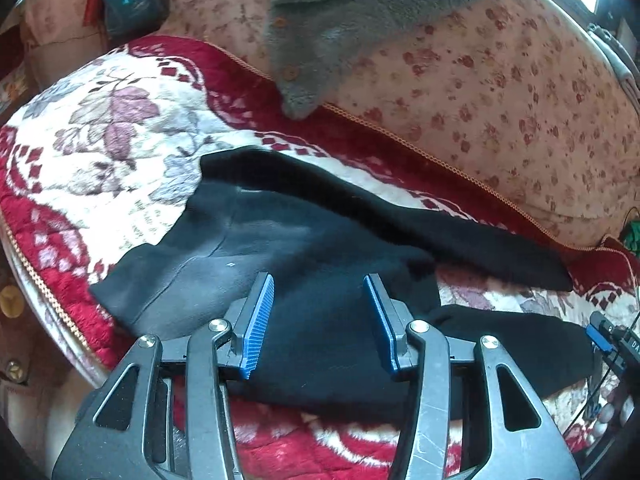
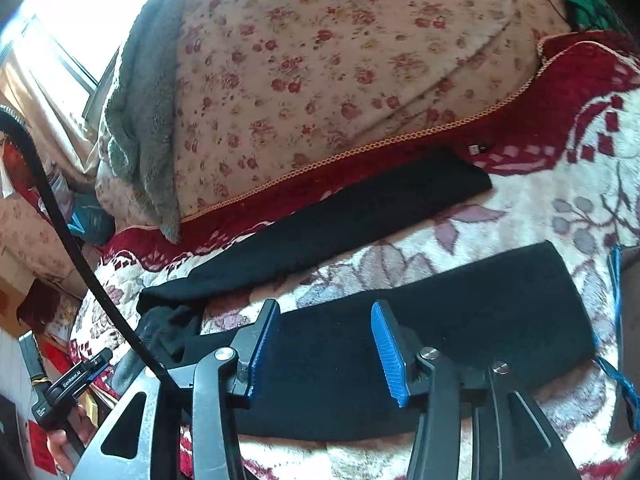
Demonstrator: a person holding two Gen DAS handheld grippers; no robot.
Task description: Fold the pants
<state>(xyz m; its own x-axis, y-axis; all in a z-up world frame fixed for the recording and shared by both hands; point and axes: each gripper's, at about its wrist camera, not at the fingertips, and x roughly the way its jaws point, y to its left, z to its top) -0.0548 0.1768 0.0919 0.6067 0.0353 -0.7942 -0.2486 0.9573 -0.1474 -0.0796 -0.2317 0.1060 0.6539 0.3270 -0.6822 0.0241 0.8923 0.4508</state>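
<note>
1. Now, the black pants (image 1: 304, 248) lie on the floral red-and-cream blanket (image 1: 100, 132) of the bed. In my left view their long axis runs from the waist at about 9 o'clock toward the leg ends at 3 o'clock.
2. The legs splay apart: the far leg (image 2: 340, 216) stretches toward 2 o'clock in my right view, and the near leg (image 2: 460, 320) lies across just beyond my right fingers.
3. The fabric is dark and fleecy, greyish and creased at the waist end.
4. My left gripper (image 1: 318, 320) is spread apart over the seat, clamping nothing.
5. My right gripper (image 2: 324, 348) likewise gapes above the near leg, pads clear of the cloth.
6. Beyond, at 12 o'clock, a flowered quilt (image 1: 500, 92) bulges, with a grey fleece garment (image 1: 340, 28) draped over it.
7. A black cable (image 2: 60, 220) crosses my right view at 9 o'clock.
</note>
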